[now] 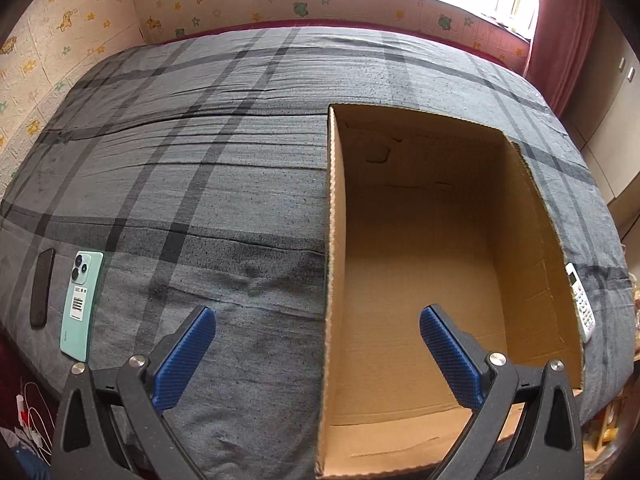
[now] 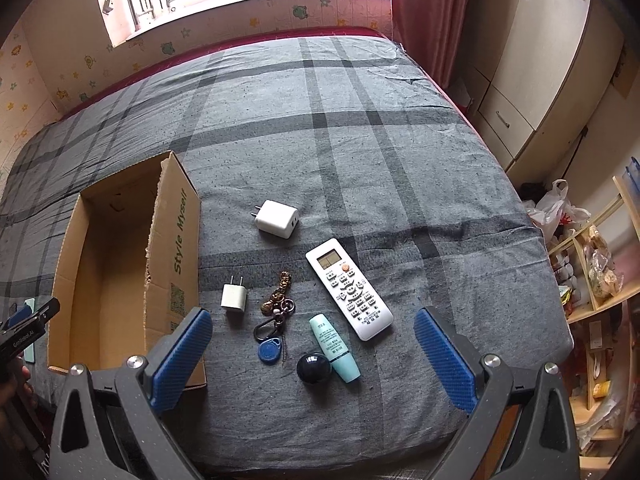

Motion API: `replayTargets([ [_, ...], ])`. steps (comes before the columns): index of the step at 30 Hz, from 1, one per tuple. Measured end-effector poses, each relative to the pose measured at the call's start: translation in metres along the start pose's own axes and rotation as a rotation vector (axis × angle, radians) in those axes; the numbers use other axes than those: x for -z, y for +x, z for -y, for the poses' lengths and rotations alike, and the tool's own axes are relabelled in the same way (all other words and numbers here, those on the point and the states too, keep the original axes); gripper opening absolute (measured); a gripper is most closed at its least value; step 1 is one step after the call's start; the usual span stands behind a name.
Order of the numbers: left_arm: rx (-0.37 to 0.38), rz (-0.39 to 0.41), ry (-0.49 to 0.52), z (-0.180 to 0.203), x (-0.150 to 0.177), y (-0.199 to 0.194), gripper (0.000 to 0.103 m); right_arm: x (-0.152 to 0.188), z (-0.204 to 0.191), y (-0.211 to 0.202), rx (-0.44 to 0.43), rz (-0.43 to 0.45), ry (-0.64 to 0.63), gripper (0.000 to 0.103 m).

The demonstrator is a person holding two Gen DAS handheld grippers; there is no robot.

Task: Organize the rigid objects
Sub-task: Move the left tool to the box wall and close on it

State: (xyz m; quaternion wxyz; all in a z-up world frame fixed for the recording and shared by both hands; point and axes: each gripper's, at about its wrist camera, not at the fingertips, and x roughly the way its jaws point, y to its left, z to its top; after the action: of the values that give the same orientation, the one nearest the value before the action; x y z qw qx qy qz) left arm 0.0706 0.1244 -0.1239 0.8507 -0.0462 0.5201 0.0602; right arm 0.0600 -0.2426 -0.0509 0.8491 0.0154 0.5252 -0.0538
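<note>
An open cardboard box (image 1: 440, 272) (image 2: 120, 272) lies on the plaid bed, nothing visible inside. My left gripper (image 1: 318, 334) is open, straddling the box's left wall. To its left lie a mint green phone (image 1: 82, 304) and a black remote (image 1: 42, 288). My right gripper (image 2: 312, 340) is open above a cluster of items: a white remote (image 2: 348, 288) (image 1: 580, 300), a large white charger (image 2: 278, 219), a small white plug (image 2: 234, 298), a keychain with a blue fob (image 2: 276, 316), a pale blue tube (image 2: 334, 342) and a black round cap (image 2: 314, 368).
The grey plaid bedsheet (image 2: 360, 140) has free room beyond the items. A wardrobe (image 2: 540, 60) and shelves with bags (image 2: 592, 272) stand to the right of the bed. Cables (image 1: 32, 420) lie on the floor at the left. The left gripper's body (image 2: 28, 328) shows beside the box.
</note>
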Motion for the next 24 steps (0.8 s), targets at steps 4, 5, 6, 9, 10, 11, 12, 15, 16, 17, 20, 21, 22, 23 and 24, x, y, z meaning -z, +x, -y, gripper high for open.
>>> replayTargets([
  [4,0.011,0.008,0.004,-0.006,-0.002,0.016,0.103,0.006,0.001,0.013,-0.002,-0.009,-0.014,0.103],
  [5,0.016,0.008,0.009,-0.007,-0.004,0.02,0.103,0.008,0.002,0.016,-0.004,-0.011,-0.015,0.103],
  [6,0.016,0.002,0.013,-0.007,-0.004,0.024,0.103,0.01,0.002,0.019,-0.007,-0.013,-0.015,0.103],
  [9,0.021,0.018,0.027,-0.007,-0.007,0.032,0.103,0.015,0.004,0.028,-0.014,-0.02,-0.014,0.103],
  [10,0.013,0.016,0.031,-0.007,-0.007,0.035,0.103,0.016,0.005,0.03,-0.014,-0.023,-0.012,0.103],
  [11,0.013,0.016,0.035,-0.007,-0.008,0.037,0.103,0.017,0.005,0.032,-0.012,-0.027,-0.012,0.103],
  [12,0.022,0.017,0.037,-0.007,-0.008,0.039,0.103,0.018,0.006,0.034,-0.011,-0.031,-0.013,0.103],
  [15,0.031,0.017,0.047,-0.006,-0.008,0.043,0.086,0.02,0.007,0.039,-0.007,-0.036,-0.02,0.103],
  [16,0.029,0.014,0.055,-0.005,-0.008,0.045,0.074,0.021,0.007,0.04,-0.011,-0.037,-0.023,0.103],
  [17,0.029,0.005,0.062,-0.004,-0.008,0.047,0.067,0.022,0.007,0.041,-0.013,-0.04,-0.026,0.103],
  [20,0.066,-0.021,0.063,-0.002,-0.005,0.055,0.041,0.024,0.009,0.046,-0.012,-0.05,-0.025,0.103],
  [21,0.088,-0.024,0.063,-0.001,-0.004,0.056,0.032,0.026,0.01,0.047,-0.017,-0.053,-0.025,0.103],
  [22,0.095,-0.024,0.07,0.0,-0.004,0.056,0.028,0.027,0.01,0.049,-0.019,-0.057,-0.025,0.103],
  [23,0.096,-0.023,0.079,0.002,-0.003,0.056,0.026,0.028,0.01,0.051,-0.018,-0.06,-0.028,0.103],
  [24,0.102,-0.023,0.085,0.003,-0.003,0.056,0.022,0.03,0.01,0.052,-0.018,-0.061,-0.034,0.103],
])
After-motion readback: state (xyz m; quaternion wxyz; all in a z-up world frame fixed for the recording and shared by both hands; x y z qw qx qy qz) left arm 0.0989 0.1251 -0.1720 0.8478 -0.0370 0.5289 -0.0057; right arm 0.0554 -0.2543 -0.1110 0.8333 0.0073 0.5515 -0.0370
